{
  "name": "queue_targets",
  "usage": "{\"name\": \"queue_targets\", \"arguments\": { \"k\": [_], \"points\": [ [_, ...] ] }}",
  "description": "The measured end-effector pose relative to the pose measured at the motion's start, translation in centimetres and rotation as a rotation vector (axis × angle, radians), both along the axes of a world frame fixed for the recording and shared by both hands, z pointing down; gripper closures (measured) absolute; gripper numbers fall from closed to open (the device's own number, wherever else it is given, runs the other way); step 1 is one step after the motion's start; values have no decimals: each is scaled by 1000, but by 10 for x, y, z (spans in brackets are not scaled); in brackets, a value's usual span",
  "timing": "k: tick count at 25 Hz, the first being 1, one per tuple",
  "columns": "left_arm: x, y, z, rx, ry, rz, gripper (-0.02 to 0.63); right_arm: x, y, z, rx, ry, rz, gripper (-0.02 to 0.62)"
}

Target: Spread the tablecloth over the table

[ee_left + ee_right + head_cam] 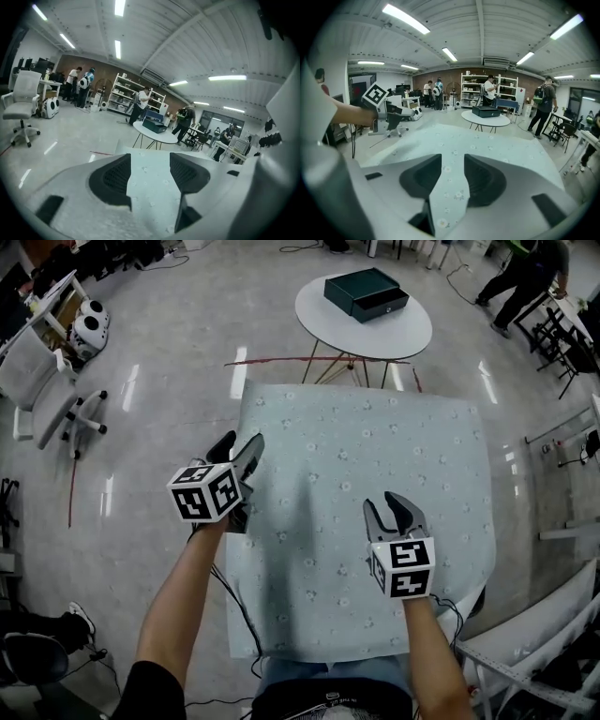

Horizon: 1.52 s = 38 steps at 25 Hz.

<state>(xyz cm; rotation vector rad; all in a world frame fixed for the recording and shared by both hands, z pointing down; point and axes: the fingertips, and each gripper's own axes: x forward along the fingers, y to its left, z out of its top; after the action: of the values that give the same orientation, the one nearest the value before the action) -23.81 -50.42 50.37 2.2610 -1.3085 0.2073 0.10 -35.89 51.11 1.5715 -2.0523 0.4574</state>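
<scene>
A pale blue-green tablecloth [366,474] with small flower prints lies flat over the square table, and its edges hang over the sides. My left gripper [242,452] hovers above the cloth's left edge, jaws open with nothing between them. In the left gripper view the cloth [154,187] shows through the wide gap of that gripper [150,164]. My right gripper [395,505] is above the near right part of the cloth. Its jaws stand apart in the right gripper view [452,161], empty, with the cloth [497,140] lying below. The left gripper [391,115] also shows there at the left.
A round white table [403,334] with a dark green box [366,293] stands just beyond the covered table. A white office chair [42,390] is at the far left. A person [525,277] stands at the top right. White frames [534,634] lie close on the right.
</scene>
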Motion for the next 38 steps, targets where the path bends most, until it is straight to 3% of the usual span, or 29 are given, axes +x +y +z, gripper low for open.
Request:
{"name": "queue_targets", "arguments": {
  "k": [11,26,32,38],
  "points": [
    [84,98,-83,139,-31,63,337,47,57,-55,83,-22,-3,425],
    [184,272,-132,231,-97,35,337,120,191,-96,173,-155,-48,416],
    [201,335,-135,239,-115,4,337,139,242,-95,170,-224,-64,416],
    [213,389,-113,188,-153,11,337,142,281,-85,143,-309,-67,416]
  ]
}}
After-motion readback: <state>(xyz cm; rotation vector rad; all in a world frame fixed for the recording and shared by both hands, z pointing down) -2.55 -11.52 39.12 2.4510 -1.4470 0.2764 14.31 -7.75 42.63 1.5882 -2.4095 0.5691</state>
